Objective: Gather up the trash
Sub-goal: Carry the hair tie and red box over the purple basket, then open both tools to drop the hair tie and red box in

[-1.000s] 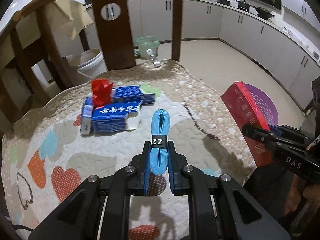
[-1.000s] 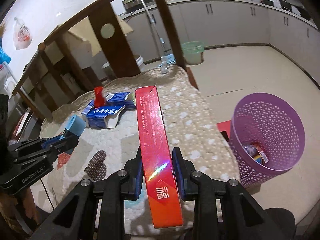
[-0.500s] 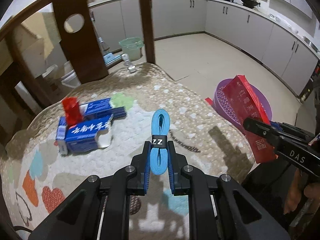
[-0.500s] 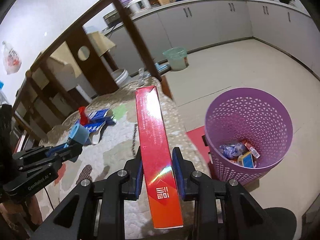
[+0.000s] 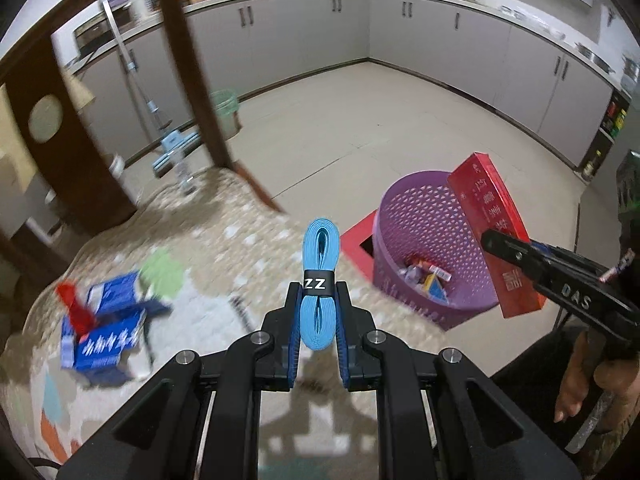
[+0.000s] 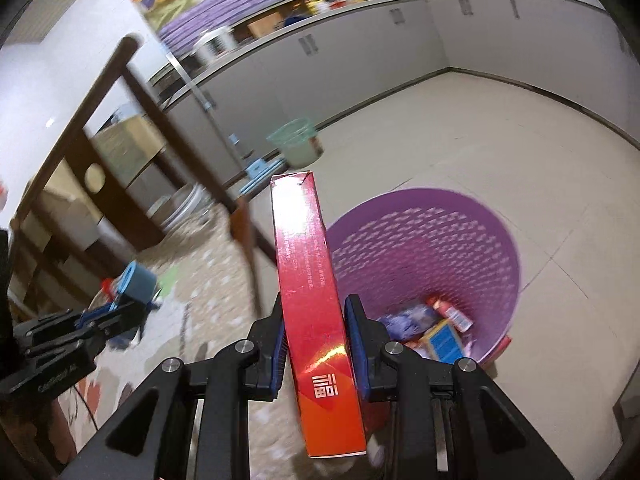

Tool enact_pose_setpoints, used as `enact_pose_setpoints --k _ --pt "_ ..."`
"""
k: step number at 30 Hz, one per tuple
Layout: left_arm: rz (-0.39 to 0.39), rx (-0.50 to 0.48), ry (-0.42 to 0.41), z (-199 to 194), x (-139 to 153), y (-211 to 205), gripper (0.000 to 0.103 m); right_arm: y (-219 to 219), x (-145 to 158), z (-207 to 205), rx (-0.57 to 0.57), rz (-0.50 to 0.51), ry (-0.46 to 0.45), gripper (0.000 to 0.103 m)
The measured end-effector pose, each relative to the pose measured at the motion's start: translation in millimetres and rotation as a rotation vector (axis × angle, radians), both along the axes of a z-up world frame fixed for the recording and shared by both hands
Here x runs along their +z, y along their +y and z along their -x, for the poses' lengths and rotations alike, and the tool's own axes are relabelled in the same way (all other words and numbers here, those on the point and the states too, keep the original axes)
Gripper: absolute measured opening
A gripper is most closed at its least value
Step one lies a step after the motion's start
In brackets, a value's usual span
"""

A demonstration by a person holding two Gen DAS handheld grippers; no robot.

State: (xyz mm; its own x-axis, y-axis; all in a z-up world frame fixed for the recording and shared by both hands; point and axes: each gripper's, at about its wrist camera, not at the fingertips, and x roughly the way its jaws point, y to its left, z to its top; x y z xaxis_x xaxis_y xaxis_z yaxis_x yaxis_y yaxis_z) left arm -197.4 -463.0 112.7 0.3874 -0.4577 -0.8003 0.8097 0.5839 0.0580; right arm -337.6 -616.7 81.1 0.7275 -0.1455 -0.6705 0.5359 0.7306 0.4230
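Gripping a red box (image 6: 316,300), the right hand-held gripper (image 6: 314,340) hangs beside the purple bin (image 6: 500,248); the left hand-held gripper (image 5: 317,334) clamps a blue strap (image 5: 319,276).

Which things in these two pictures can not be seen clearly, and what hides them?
- Trash inside the purple basket: right wrist view, blurred, partly behind the right gripper; kinds unclear.
- Printing on the red box: right wrist view, too small and blurred.
- Blue cartons on the table: left wrist view, motion blur smears the print.
- Lower end of the blue band bundle: left wrist view, between the left gripper pads.
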Motion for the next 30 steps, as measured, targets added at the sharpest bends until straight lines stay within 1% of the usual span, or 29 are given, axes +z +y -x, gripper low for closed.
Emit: enact_pose_setpoints --k 6,9,12,18,23,24,25,26,28,30 --pt "-0.008 -0.056 0.052 -3.2 -12.5 -47.8 0.014 -45.0 -17.9 1.3 -0.096 -0.086 -0.023 0.029" --pt "-0.019 -0.086 0.051 -1.8 -21.9 -72.5 0.014 -59.5 -23.3 0.8 -0.131 -0.106 -0.027 0.029" --pt "-0.023 -0.105 0.078 -0.6 -32.5 -93.0 0.014 -67.9 -28.3 1.3 -0.16 -0.109 -0.022 0.029" --pt "-0.039 -0.11 0.135 -0.4 -53.5 -122.4 0.014 -75.5 -38.4 2.1 -0.189 -0.097 0.005 0.029" --pt "-0.044 -0.117 0.135 2.5 -59.7 -130.5 0.015 -81.0 -43.2 7.5 -0.205 -0.115 0.0 0.031" --pt "-0.045 -0.118 0.127 3.3 -59.1 -130.4 0.017 -82.6 -43.9 8.6 -0.209 -0.122 -0.003 0.032" --pt "-0.045 -0.119 0.122 4.1 -59.8 -130.3 0.028 -83.5 -44.5 9.7 -0.214 -0.124 -0.004 0.032" --pt "-0.042 -0.118 0.116 4.8 -59.4 -130.0 0.043 -84.4 -44.6 10.8 -0.221 -0.128 -0.008 0.032" --pt "-0.02 -0.103 0.094 4.7 -54.8 -125.4 0.055 -86.3 -44.8 11.0 -0.226 -0.136 -0.017 0.042" --pt "-0.012 -0.094 0.079 7.0 -50.2 -122.7 0.055 -85.5 -42.8 10.4 -0.226 -0.127 -0.024 0.044"
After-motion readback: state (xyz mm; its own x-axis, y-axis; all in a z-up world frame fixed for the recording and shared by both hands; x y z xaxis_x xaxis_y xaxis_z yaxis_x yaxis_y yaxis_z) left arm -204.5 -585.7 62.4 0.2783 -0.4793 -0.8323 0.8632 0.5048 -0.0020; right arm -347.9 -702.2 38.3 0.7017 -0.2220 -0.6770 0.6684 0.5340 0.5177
